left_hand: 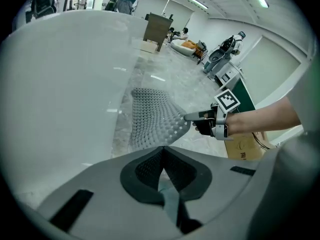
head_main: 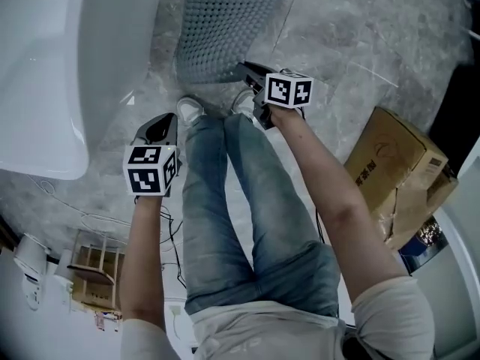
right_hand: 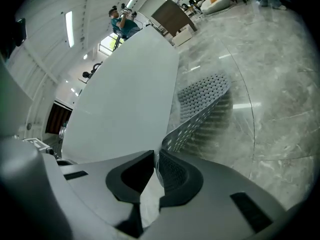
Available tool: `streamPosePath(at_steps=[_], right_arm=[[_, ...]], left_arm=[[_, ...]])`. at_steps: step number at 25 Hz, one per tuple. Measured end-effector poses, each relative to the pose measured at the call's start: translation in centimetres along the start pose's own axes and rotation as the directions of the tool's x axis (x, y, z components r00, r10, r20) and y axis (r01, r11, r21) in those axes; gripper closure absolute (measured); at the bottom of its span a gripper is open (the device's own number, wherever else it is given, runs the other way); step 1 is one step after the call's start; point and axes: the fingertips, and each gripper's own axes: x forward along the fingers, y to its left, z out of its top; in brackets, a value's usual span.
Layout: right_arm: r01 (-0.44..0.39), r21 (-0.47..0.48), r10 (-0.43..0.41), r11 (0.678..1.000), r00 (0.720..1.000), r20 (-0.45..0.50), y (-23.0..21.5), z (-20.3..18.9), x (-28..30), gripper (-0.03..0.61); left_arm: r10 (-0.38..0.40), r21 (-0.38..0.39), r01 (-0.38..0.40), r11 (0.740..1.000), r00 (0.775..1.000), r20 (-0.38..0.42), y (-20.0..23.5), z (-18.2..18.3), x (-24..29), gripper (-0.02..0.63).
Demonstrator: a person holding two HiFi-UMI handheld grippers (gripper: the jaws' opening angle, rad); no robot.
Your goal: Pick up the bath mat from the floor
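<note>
The bath mat (head_main: pixel 225 21) is grey, studded with holes, and lies on the marble floor beside the tub. My right gripper (head_main: pixel 246 67) is shut on its near corner, and that corner is lifted while the rest stays on the floor. In the right gripper view the mat's edge (right_hand: pixel 200 114) curves up out of the closed right gripper (right_hand: pixel 156 154). The left gripper view shows the mat (left_hand: pixel 150 119) with the right gripper (left_hand: pixel 192 116) pinching its raised corner. My left gripper (head_main: pixel 166 118) hangs left of the mat and short of it. That left gripper (left_hand: pixel 163 151) is shut with nothing in it.
A white bathtub (head_main: pixel 45 66) stands along the mat's left side. A cardboard box (head_main: pixel 394 163) sits on the floor at the right. The person's jeans-clad legs and white shoes (head_main: pixel 191 109) are just short of the mat. Thin cables (head_main: pixel 90 220) trail over the floor at the lower left.
</note>
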Motion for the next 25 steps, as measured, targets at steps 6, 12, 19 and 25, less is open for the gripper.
streamPosePath(at_steps=[6,12,19,25], right_arm=[[-0.034,0.005,0.034,0.999,0.999,0.016,4.2,1.5,-3.8,0.534],[-0.108,-0.001,0.108,0.994,0.994,0.03,9.0,3.8,-6.8,0.545],[-0.15,-0.01,0.15,0.989,0.988,0.046,13.9,6.2,-10.5,0.548],[-0.191,-0.049,0.194,0.98,0.98,0.055,18.4,8.5,-13.8,0.548]], left_arm=[[0.005,-0.014,-0.004,1.0,0.999,0.033,-1.9,1.3,-2.9,0.598],[0.029,-0.052,-0.025,0.998,0.997,0.074,-2.1,2.9,-5.7,0.598],[0.057,-0.085,-0.048,0.995,0.993,0.108,-2.4,5.0,-9.5,0.598],[0.076,-0.107,-0.061,0.992,0.986,0.145,-3.5,7.1,-12.6,0.598]])
